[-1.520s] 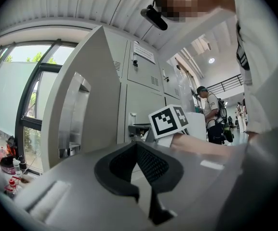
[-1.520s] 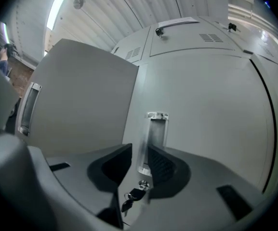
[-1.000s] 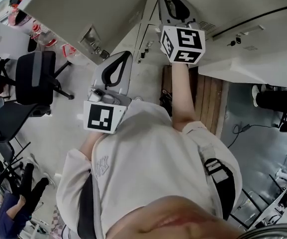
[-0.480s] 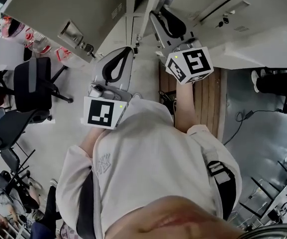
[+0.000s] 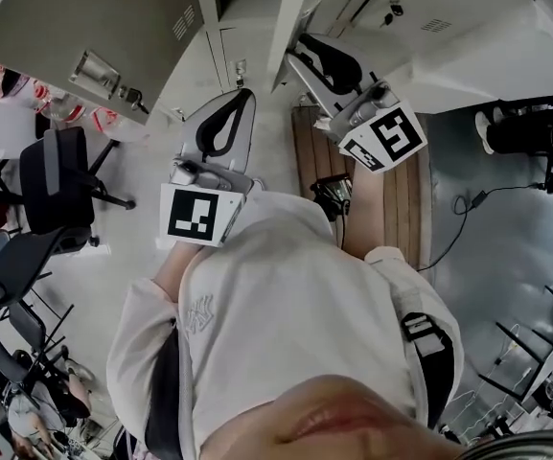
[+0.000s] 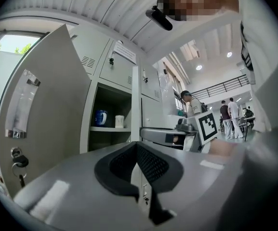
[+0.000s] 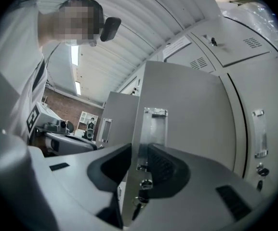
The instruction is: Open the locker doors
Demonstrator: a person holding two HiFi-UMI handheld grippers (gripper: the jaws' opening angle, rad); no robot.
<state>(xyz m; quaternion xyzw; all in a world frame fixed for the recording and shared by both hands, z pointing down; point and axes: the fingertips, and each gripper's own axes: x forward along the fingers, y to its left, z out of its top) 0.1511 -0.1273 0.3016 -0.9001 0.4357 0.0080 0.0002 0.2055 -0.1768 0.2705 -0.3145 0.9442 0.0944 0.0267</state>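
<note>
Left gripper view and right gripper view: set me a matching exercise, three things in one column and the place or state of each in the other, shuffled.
Things:
1. blue mug
2. keys at the far left of the left gripper view
3. right gripper

Places or states:
A. jaws closed on the edge of a locker door
B. on the shelf, beside the white cup
C. hanging from the lock of the swung-open door

Pairs: 1-B, 2-C, 3-A.

an open door (image 6: 47,105) stands left of a compartment (image 6: 111,96); mug (image 6: 100,117) left of cup (image 6: 119,121) on its shelf (image 6: 109,129). farther right, the right gripper (image 7: 139,149) clamps a second door (image 7: 187,119).
</note>
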